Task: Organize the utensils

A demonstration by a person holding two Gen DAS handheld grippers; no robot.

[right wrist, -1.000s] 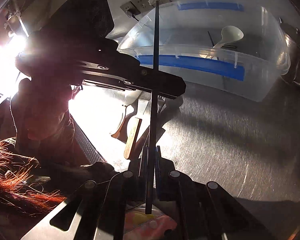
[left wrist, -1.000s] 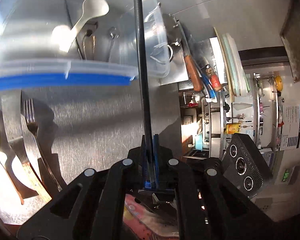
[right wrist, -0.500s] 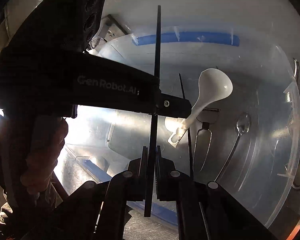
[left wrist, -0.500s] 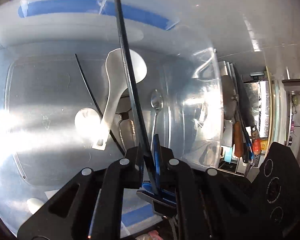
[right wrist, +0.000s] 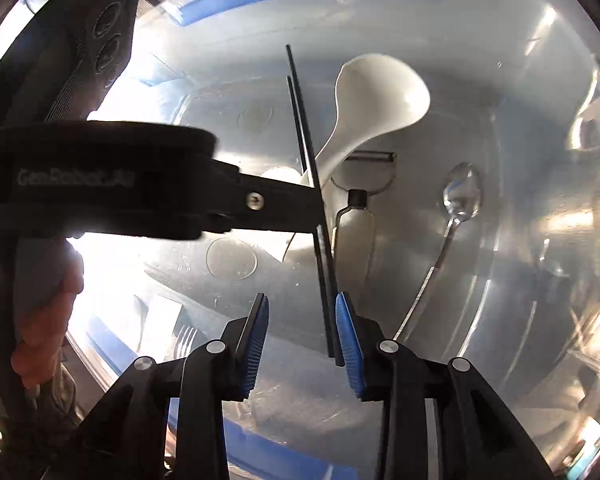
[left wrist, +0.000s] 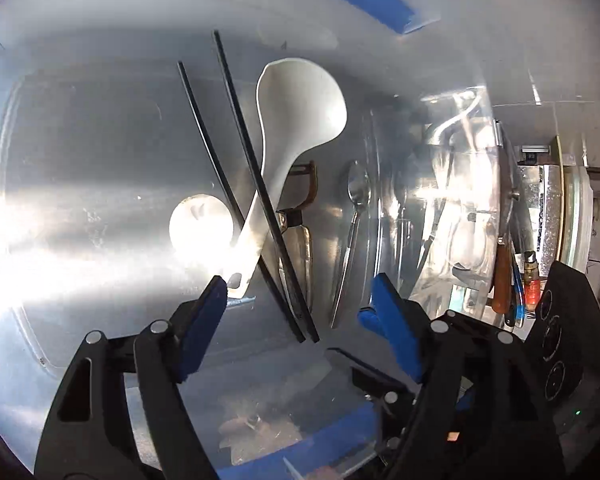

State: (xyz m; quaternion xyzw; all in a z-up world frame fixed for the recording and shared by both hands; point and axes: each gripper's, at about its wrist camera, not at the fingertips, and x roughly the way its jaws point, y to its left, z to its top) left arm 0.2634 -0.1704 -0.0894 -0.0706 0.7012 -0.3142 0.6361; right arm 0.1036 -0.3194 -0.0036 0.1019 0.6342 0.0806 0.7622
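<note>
Glare whitens bin [left wrist: 100,128] floor beside ladle [left wrist: 296,120].

Utensils in clear bin [left wrist: 80,92]
2 black chopsticks [left wrist: 240,168] crossed over white ladle [left wrist: 296,108]; peeler [left wrist: 300,208] & steel spoon [left wrist: 356,204] beside.

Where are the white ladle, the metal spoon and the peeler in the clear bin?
white ladle [left wrist: 300,100]: left wrist view, middle of its bowl.
metal spoon [right wrist: 462,190]: right wrist view, on its bowl.
peeler [right wrist: 354,224]: right wrist view, top of its handle, just below the black neck.
</note>
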